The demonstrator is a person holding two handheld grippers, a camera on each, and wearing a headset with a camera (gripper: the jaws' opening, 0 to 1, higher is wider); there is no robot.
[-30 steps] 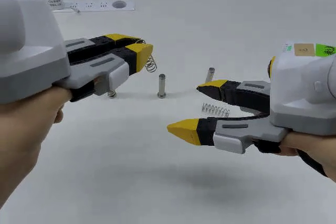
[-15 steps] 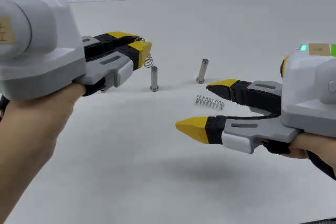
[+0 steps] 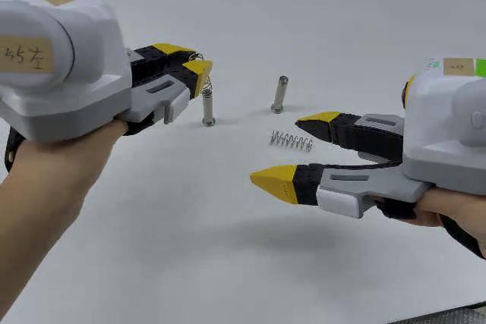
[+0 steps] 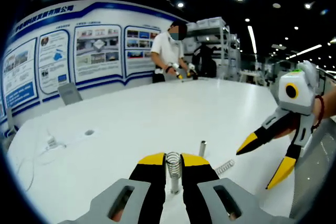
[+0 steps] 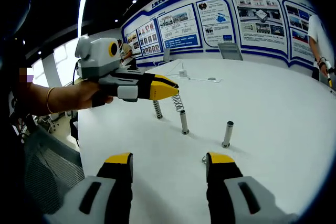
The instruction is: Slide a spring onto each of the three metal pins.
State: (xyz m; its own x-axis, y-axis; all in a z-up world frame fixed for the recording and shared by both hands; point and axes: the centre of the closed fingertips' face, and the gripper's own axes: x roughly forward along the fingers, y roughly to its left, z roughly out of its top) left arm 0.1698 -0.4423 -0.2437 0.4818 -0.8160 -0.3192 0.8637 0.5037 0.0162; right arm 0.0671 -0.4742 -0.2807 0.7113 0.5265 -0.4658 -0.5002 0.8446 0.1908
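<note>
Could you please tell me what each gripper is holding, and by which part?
The left gripper pinches a spring by its upper end; the right gripper, open, holds nothing.

Handwritten "45左" on tan label [image 3: 25, 55] of left tool [image 3: 188, 62], wall posters [image 4: 100, 51] unreadable

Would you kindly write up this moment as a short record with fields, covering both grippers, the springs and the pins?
left gripper: shut on the held spring
held spring: tilted, just above the middle pin; contact unclear
middle pin: upright, no spring on it yet
left pin: already carries a spring
right pin: upright, bare
right gripper: open, holding nothing
loose spring: lying on the table, close to the right gripper's fingers
</note>
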